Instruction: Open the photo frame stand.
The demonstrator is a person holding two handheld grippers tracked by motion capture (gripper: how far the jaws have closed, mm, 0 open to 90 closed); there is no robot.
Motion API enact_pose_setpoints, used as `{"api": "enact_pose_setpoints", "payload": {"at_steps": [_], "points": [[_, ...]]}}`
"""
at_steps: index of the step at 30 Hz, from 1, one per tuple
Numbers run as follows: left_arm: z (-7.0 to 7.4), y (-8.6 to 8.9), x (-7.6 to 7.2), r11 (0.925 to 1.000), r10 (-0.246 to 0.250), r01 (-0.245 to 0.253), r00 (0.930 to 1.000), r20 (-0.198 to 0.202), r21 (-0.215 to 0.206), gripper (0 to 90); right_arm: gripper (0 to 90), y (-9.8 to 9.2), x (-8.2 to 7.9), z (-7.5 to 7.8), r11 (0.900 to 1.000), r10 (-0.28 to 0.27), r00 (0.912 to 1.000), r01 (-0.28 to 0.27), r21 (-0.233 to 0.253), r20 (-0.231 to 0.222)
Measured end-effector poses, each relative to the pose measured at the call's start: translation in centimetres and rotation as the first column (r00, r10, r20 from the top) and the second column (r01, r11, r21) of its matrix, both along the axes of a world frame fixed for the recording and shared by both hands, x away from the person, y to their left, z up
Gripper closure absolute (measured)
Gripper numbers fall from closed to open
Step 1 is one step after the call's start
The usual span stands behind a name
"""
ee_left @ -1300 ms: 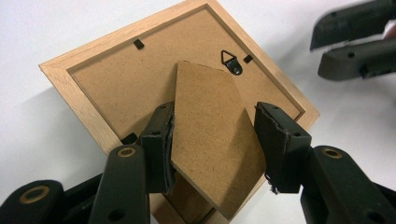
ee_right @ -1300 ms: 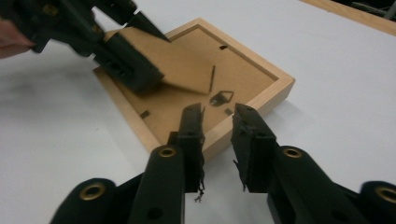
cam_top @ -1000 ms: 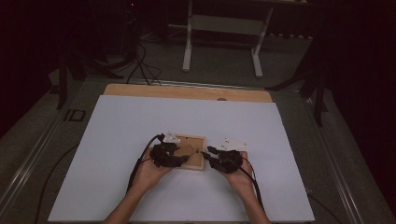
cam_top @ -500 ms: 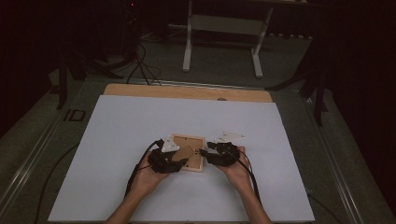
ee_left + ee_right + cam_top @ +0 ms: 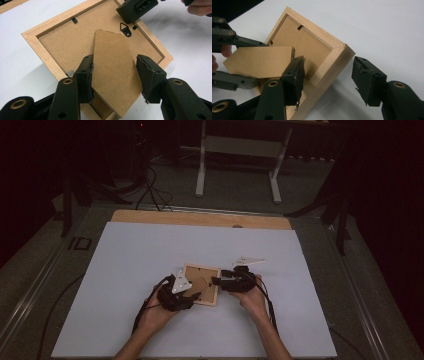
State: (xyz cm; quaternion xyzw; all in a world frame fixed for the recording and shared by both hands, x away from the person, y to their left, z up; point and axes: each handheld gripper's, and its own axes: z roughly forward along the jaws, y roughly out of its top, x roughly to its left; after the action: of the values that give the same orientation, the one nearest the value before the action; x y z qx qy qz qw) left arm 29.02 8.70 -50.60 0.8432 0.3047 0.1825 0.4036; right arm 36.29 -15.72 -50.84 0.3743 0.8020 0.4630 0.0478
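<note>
A light wooden picture frame (image 5: 201, 271) lies face down on the white table, brown backing board (image 5: 65, 42) up. Its hardboard stand leg (image 5: 115, 70) is swung up off the backing. My left gripper (image 5: 113, 75) is shut across the width of that leg, one jaw on each edge. In the high view the left gripper (image 5: 186, 292) is at the frame's near left corner. My right gripper (image 5: 329, 80) is open and straddles the frame's side rail (image 5: 329, 67), one jaw on the backing and one outside, clear of the wood. From above, the right gripper (image 5: 218, 281) reaches in from the frame's right.
The white table cover (image 5: 150, 250) runs wide on all sides of the frame, with a wooden strip (image 5: 200, 218) along the far edge. Beyond the table are a metal stand (image 5: 237, 150) and floor cables (image 5: 150, 190). A hanger hook (image 5: 125, 28) sits on the backing.
Both hands have rolled inward toward the frame. The left gripper now holds the stand leg lifted off the backing, and the right gripper's jaws have come over the frame's side.
</note>
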Motion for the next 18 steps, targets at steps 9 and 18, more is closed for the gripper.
{"api": "enact_pose_setpoints", "payload": {"at_steps": [9,18], "points": [[-0.15,0.33,-0.04,0.9998,-0.012,0.012,0.9999,0.002,-0.013,51.3,40.6,-0.02,0.48,-0.27,1.000,0.013,0.9985,-0.011,0.029,-0.053],[-0.25,0.40,-0.34,0.9994,-0.034,0.034,0.9990,0.030,-0.006,51.4,33.5,0.35,0.84,-0.66,0.996,0.079,0.9903,-0.074,0.052,-0.114]]}}
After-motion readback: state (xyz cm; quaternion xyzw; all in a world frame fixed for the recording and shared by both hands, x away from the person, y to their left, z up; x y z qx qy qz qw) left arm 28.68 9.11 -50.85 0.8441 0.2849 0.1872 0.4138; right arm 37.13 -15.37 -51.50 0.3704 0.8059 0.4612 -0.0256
